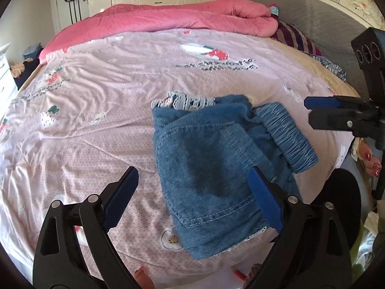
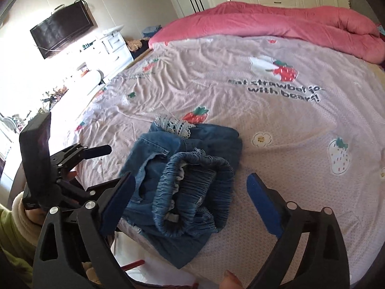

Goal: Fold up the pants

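Small blue denim pants (image 1: 211, 159) with a gathered elastic waistband (image 1: 286, 134) and white lace trim lie folded into a compact bundle near the bed's near edge. They also show in the right wrist view (image 2: 187, 175), waistband (image 2: 192, 192) toward the camera. My left gripper (image 1: 192, 190) is open and empty, just above the bundle's near left part. My right gripper (image 2: 190, 192) is open and empty, its fingers either side of the waistband without touching it. The right gripper also shows at the right edge of the left wrist view (image 1: 310, 110). The left gripper shows at the left of the right wrist view (image 2: 101, 150).
The pants lie on a pink strawberry-print bedsheet (image 1: 120, 96). A rolled pink duvet (image 1: 168, 19) lies along the far side, a grey headboard (image 1: 312, 16) at the right. White dressers and a wall television (image 2: 62, 29) stand beyond the bed's left edge.
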`<state>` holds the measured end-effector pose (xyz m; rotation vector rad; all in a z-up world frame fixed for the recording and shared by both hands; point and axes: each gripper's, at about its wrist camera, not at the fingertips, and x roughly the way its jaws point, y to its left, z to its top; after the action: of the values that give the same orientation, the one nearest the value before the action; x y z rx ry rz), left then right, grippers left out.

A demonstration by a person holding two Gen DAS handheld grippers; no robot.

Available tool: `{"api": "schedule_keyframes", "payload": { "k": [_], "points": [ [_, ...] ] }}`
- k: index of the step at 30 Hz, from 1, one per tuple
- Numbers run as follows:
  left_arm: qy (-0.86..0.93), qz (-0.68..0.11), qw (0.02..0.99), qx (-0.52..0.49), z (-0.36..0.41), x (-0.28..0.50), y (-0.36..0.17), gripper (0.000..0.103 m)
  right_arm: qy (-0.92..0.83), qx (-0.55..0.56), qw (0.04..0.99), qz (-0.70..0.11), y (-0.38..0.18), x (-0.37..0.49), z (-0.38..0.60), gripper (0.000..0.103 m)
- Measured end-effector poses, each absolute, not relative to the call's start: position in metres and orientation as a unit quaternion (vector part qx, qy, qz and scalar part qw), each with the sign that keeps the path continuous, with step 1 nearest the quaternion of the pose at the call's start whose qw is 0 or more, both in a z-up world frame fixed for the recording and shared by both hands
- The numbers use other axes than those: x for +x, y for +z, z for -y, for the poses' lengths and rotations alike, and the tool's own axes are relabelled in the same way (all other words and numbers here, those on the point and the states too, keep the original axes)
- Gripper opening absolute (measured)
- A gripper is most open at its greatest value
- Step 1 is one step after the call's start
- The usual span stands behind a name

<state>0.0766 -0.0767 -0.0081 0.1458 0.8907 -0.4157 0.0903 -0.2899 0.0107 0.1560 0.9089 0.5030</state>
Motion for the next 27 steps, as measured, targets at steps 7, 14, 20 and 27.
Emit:
{"api": "schedule_keyframes", "payload": {
  "k": [7, 14, 20, 27],
  "points": [
    [-0.201, -0.446, 0.869, 0.067, 0.074, 0.083, -0.027, 0.089, 0.239, 0.129, 0.838, -0.473, -0.027, 0.125, 0.293, 0.095],
    [-0.212, -0.468, 0.857, 0.046, 0.070, 0.091, -0.046, 0.090, 0.263, 0.174, 0.807, -0.499, -0.059, 0.140, 0.295, 0.097],
    [-0.213, -0.471, 0.855, 0.035, 0.068, 0.092, -0.050, 0.090, 0.253, 0.171, 0.814, -0.495, -0.055, 0.139, 0.296, 0.097],
    [-0.203, -0.447, 0.870, 0.039, 0.065, 0.078, -0.032, 0.090, 0.203, 0.093, 0.873, -0.434, -0.009, 0.105, 0.297, 0.097]
  ]
}}
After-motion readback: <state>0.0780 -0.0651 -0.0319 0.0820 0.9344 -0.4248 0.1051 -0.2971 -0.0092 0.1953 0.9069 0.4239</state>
